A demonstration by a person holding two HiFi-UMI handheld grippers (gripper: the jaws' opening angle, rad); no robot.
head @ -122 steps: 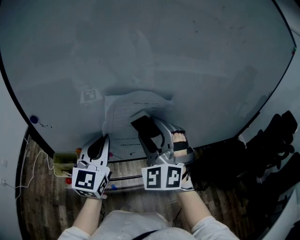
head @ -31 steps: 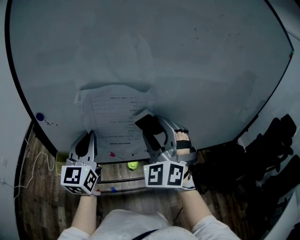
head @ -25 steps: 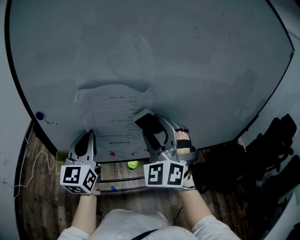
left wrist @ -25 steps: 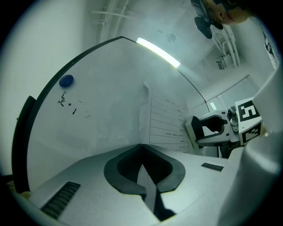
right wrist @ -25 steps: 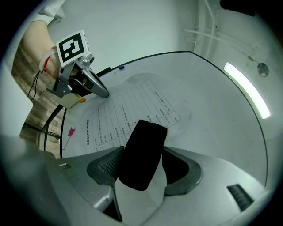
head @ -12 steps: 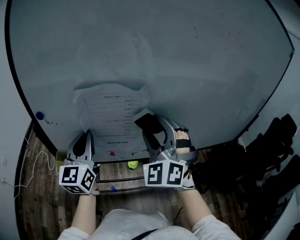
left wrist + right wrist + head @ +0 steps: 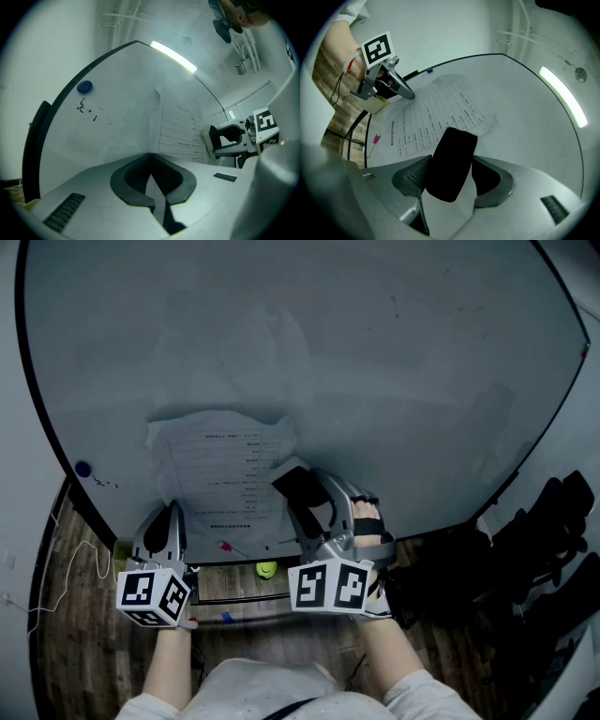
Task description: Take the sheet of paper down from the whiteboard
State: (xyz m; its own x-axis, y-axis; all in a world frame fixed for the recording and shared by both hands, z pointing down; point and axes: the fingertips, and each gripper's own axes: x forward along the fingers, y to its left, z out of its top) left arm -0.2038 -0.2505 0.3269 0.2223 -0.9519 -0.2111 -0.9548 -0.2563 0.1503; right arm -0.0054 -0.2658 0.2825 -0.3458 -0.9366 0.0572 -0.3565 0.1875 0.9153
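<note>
Two-handed hold, early stage: shows sheet of paper flat on whiteboard, lower left, not yet taken down. Pinches its lower-left edge with closed left gripper (apparently, tips meeting over it); clamps a black block in right gripper by the sheet's right edge. Leaves peeling off and lowering to do.

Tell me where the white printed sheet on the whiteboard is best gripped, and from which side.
Grip the white printed sheet of paper at its lower-left corner, coming from below along the whiteboard. Its crumpled left edge seems to lift off the board there; the left claw is shut on it. The black rectangular block in the right claw covers its right side.
</note>
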